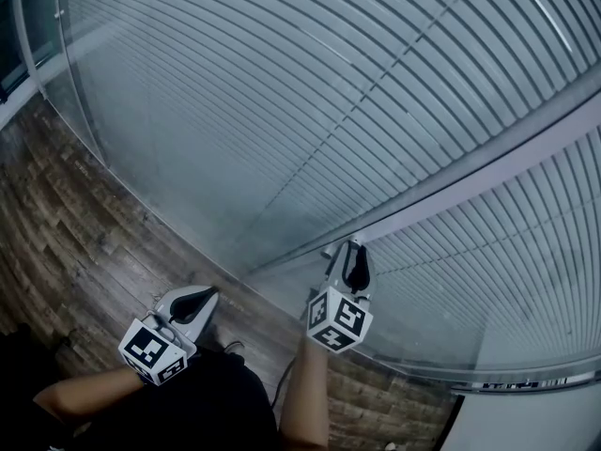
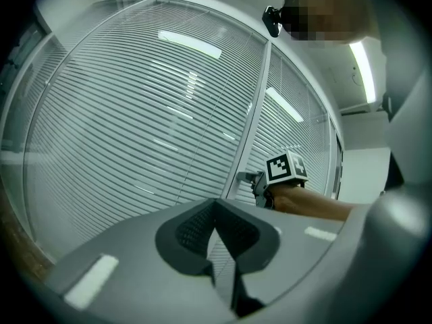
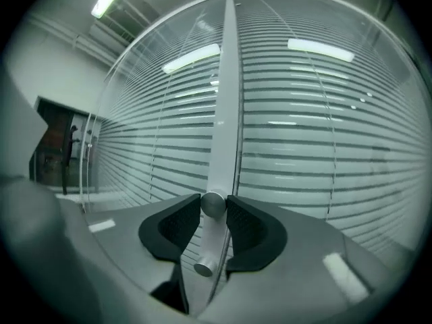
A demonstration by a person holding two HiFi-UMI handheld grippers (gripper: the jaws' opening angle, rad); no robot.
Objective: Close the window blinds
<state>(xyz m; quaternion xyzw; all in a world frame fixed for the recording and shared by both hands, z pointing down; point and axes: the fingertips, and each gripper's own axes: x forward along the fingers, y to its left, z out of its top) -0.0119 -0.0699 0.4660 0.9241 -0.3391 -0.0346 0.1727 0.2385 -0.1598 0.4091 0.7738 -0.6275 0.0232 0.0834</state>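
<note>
So your right hand-held gripper (image 3: 214, 206) is clamped on the small round metal knob (image 3: 214, 204) that sticks out of the pale post (image 3: 223, 100) between the two glass panes, with a pad pressing on each side of it; there's a second little knob (image 3: 204, 268) lower on the same post, sitting down between the jaws but not pinched; in the head view that gripper (image 1: 356, 251) is right up against the post (image 1: 488, 163) with your forearm (image 1: 305, 393) behind it; the blinds (image 1: 282, 92) hang behind the glass on both sides of the post, slats level, and the right gripper view shows thin darker gaps between them; your left hand-held gripper (image 2: 216, 208) is clenched, tips touching, with nothing in it; it sits lower and back from the glass (image 1: 208, 296), over the wood-look floor (image 1: 66, 224), just pointing toward the window; from its view you can see the right one (image 2: 246, 177) reaching onto the post.
</note>
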